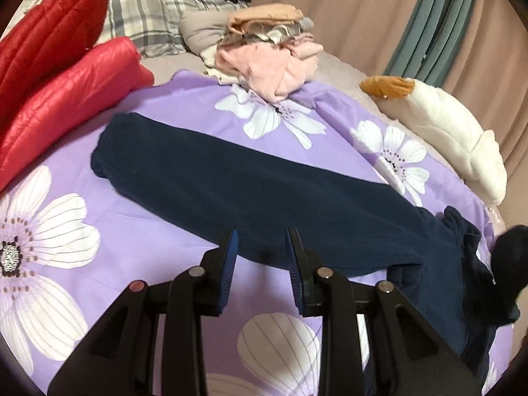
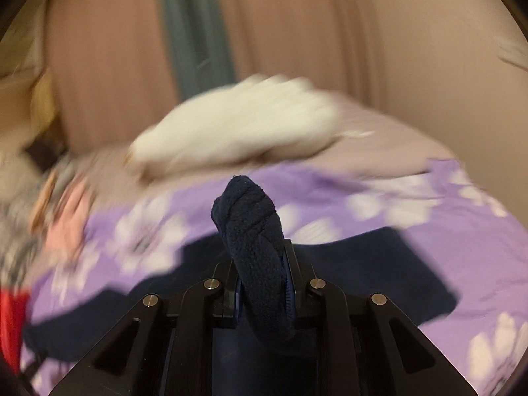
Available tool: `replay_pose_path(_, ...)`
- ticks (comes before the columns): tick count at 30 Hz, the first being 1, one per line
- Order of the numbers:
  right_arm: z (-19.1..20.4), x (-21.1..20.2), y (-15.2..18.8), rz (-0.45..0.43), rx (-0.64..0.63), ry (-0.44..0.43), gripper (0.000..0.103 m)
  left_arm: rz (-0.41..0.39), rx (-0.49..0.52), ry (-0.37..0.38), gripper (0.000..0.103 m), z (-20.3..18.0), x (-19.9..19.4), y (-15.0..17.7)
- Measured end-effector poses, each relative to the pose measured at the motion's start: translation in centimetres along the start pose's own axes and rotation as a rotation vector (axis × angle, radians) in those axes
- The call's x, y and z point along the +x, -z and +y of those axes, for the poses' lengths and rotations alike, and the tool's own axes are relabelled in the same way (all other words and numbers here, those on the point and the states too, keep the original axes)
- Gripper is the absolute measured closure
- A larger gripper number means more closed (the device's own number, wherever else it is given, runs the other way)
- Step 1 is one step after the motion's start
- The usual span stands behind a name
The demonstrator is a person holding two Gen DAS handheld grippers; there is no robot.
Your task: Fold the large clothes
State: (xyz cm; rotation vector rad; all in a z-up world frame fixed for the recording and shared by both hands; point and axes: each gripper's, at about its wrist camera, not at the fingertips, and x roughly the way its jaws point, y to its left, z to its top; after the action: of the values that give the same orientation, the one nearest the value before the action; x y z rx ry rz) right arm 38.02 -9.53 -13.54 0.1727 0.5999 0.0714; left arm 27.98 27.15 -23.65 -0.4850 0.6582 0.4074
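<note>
A fold is under way, by my reading: the right gripper is clamped on a thick bunched end of the navy fleece garment, whose soft, napped body lies as a long band across the purple floral sheet on the bed. The left gripper hovers just above the garment's near edge, its jaws narrowly apart and empty. Next, the gripped end likely needs carrying over the flat part and laying square. Glossy red quilted jackets and a stack of folded clothes sit beyond.
</note>
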Motion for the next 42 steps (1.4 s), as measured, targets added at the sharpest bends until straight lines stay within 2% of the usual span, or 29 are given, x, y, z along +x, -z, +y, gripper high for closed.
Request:
replay_pose_path(3, 3.4, 1.7, 2.3, 0.073, -0.006, -0.086, 0.082, 0.005, -0.036, 0.026, 0.074, 0.8, -0.7, 0.2)
replay_pose_path(5, 4.8, 2.9, 3.4, 0.133, -0.034, -0.102, 0.082, 0.007, -0.026, 0.028, 0.074, 0.9, -1.0, 0.4)
replay_pose_path(7, 5.7, 4.1, 4.1, 0.182, -0.082, -0.079, 0.066, 0.009, -0.011, 0.033, 0.071, 1.2, -1.3, 0.7)
replay_pose_path(8, 5.8, 3.7, 4.3, 0.177, -0.097, -0.081, 0.062, 0.009, -0.013, 0.039, 0.067, 1.6, -1.4, 0.7)
replay_pose_path(10, 5.6, 3.3, 4.3, 0.123, -0.101, -0.064, 0.039, 0.027, -0.071, 0.024, 0.062, 2.7, -1.5, 0.7)
replay_pose_path(11, 4.5, 2.3, 4.1, 0.085, -0.090, -0.023, 0.032, 0.038, -0.108, 0.032, 0.059, 3.1, -1.5, 0.7)
replay_pose_path(12, 4.6, 2.1, 3.9, 0.065, -0.076, -0.005, 0.020, 0.047, -0.140, 0.059, 0.057, 3.5, -1.5, 0.6)
replay_pose_path(13, 3.7, 1.5, 3.5, 0.041, -0.056, 0.004, 0.016, 0.051, -0.157, 0.081, 0.053, 3.7, -1.6, 0.5)
replay_pose_path(16, 0.2, -0.6, 2.4, 0.005, -0.029, 0.034, 0.016, 0.040, -0.174, 0.064, 0.049, 3.6, -1.9, 0.4)
replay_pose_path(18, -2.5, -1.4, 2.1, -0.003, -0.002, 0.128, 0.016, 0.044, -0.173, 0.062, 0.046, 3.4, -2.1, 0.5)
replay_pose_path(19, -4.6, -1.8, 2.3, -0.002, 0.028, 0.191, 0.016, 0.056, -0.187, 0.079, 0.044, 3.3, -2.1, 0.6)
replay_pose_path(20, -6.0, -1.9, 2.5, 0.000, 0.053, 0.218, 0.016, 0.068, -0.202, 0.100, 0.042, 3.2, -2.0, 0.8)
replay_pose_path(22, -9.8, -1.8, 3.4, 0.031, 0.123, 0.242, 0.016, 0.103, -0.224, 0.149, 0.040, 2.6, -1.9, 1.1)
replay_pose_path(24, -13.4, -1.2, 4.4, 0.102, 0.198, 0.263, 0.016, 0.131, -0.225, 0.184, 0.035, 1.4, -1.9, 1.5)
replay_pose_path(26, -16.2, -0.6, 5.6, 0.157, 0.253, 0.264, 0.016, 0.158, -0.187, 0.237, 0.026, -0.8, -2.0, 2.0)
replay_pose_path(28, -17.9, -0.5, 6.7, 0.162, 0.273, 0.275, 0.016, 0.162, -0.141, 0.274, 0.025, -2.8, -2.3, 2.5)
replay_pose_path(31, -19.7, -0.4, 8.1, 0.166, 0.276, 0.327, 0.016, 0.146, -0.082, 0.290, 0.023, -5.7, -2.4, 3.4)
replay_pose_path(33, -20.6, 0.3, 8.7, 0.186, 0.273, 0.327, 0.016, 0.175, -0.038, 0.284, 0.023, -7.8, -1.6, 3.9)
replay_pose_path(37, -21.8, 1.6, 9.9, 0.176, 0.246, 0.345, 0.016, 0.246, 0.026, 0.336, 0.024, -11.1, 0.2, 5.1)
replay_pose_path(40, -23.4, 2.7, 11.7, 0.211, 0.323, 0.279, 0.013, 0.284, 0.042, 0.425, 0.025, -13.6, 1.4, 5.9)
replay_pose_path(42, -23.6, 2.3, 11.5, 0.185, 0.336, 0.242, 0.010, 0.299, 0.062, 0.479, 0.036, -15.7, 2.6, 6.2)
